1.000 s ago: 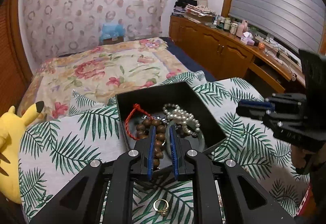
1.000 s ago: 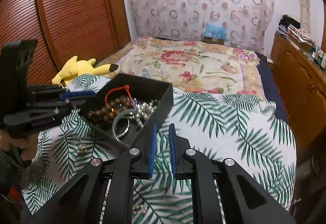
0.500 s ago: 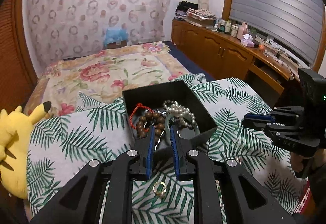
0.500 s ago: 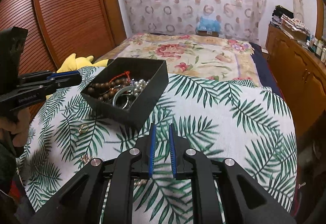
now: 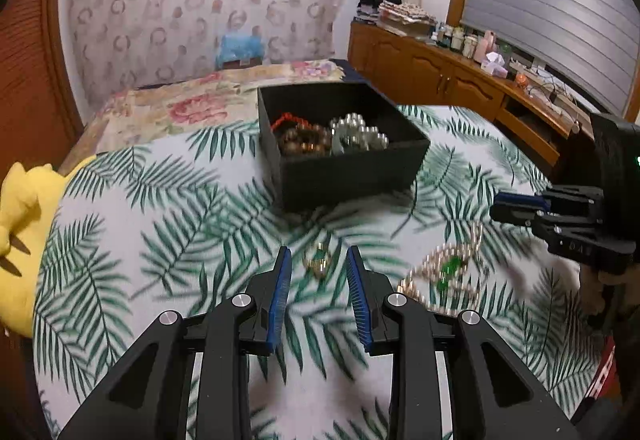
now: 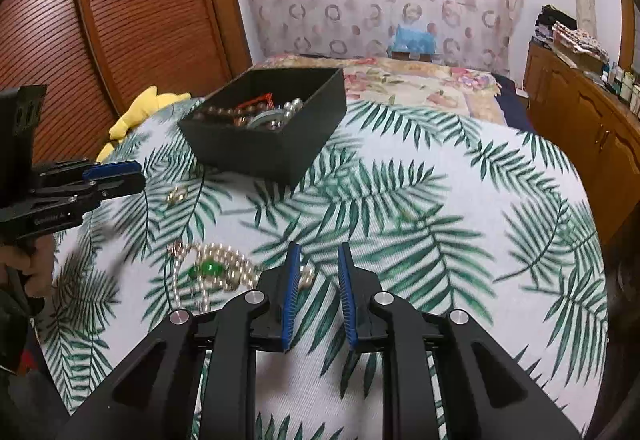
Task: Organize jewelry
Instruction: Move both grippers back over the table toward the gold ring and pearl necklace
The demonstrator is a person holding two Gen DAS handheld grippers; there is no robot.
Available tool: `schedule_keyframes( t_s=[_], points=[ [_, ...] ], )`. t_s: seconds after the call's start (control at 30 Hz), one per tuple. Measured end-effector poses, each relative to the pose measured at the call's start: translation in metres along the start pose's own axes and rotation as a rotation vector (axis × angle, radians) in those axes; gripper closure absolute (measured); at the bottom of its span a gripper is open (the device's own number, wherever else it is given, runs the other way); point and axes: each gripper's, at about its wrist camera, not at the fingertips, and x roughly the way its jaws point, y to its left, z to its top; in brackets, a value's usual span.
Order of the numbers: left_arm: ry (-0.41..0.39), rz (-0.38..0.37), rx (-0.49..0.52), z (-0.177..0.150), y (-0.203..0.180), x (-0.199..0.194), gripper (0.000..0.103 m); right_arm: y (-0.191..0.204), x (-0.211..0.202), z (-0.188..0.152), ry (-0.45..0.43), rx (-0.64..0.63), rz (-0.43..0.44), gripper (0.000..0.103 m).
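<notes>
Left gripper [image 5: 316, 272] is being pulled back from the black box [image 5: 340, 144], jaws now apart over the gold ring [image 5: 318, 263] in front of it; right gripper [image 6: 318, 268] is being held apart, empty, beside the pearl necklace [image 6: 216, 272]; ring pickup is being lined up

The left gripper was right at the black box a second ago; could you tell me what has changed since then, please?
The left gripper has drawn back from the black box and opened, now bracketing the gold ring on the cloth. The right gripper has also retreated and opened slightly, beside the pearl necklace. Neither grips anything. The box's contents look unchanged.
</notes>
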Motion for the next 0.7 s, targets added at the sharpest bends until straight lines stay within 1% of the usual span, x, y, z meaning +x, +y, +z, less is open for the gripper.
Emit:
schedule_keyframes(
  t_s=[0.13, 0.23, 0.3, 0.37, 0.5, 0.6, 0.7],
  points=[
    [0.000, -0.001, -0.010, -0.011, -0.001, -0.005, 0.075, 0.005, 0.009, -0.003, 0.033, -0.024, -0.005, 0.082],
    [-0.001, -0.003, -0.007, -0.017, -0.004, -0.009, 0.074, 0.010, 0.013, 0.000, 0.039, -0.047, -0.013, 0.082],
    [-0.005, -0.001, 0.000, -0.020, -0.006, -0.012, 0.070, 0.013, 0.020, 0.003, 0.057, -0.065, -0.038, 0.082],
    [-0.011, -0.002, 0.002, -0.023, -0.008, -0.017, 0.070, 0.013, 0.021, 0.005, 0.057, -0.062, -0.040, 0.082],
    [-0.022, -0.005, -0.002, -0.027, -0.009, -0.022, 0.069, 0.014, 0.023, 0.011, 0.071, -0.066, -0.100, 0.082],
    [-0.031, -0.007, -0.003, -0.031, -0.011, -0.026, 0.069, 0.013, 0.020, 0.010, 0.081, -0.056, -0.100, 0.082],
    [-0.037, -0.004, -0.001, -0.035, -0.013, -0.029, 0.069, 0.017, 0.017, 0.006, 0.086, -0.066, -0.080, 0.082]
  ],
)
